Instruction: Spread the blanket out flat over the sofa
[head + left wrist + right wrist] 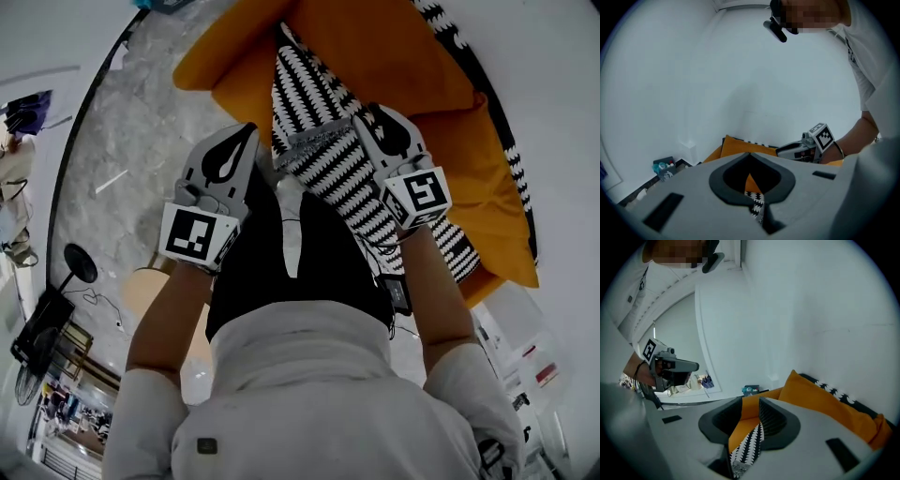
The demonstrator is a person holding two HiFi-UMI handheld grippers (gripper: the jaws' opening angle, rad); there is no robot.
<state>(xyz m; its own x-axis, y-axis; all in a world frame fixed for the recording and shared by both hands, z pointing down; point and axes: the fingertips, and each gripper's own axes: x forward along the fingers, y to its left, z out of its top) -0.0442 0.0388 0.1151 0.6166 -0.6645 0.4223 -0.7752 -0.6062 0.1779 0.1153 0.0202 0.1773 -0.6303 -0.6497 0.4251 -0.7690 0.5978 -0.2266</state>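
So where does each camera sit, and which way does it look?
Head view: on the person's head, looking down at the blanket on the sofa; shows left arm, right arm, left hand-held gripper, right hand-held gripper.
Left gripper view: rides its hand-held gripper, faces the wall; shows the right arm.
Right gripper view: rides its hand-held gripper, faces the sofa; shows the left arm.
Shared: blanket and sofa.

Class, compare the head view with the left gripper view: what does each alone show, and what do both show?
Head view only: both forearms and the left gripper from above. Left gripper view only: its jaws shut on the blanket edge. Both: the blanket, the orange sofa and the right gripper.
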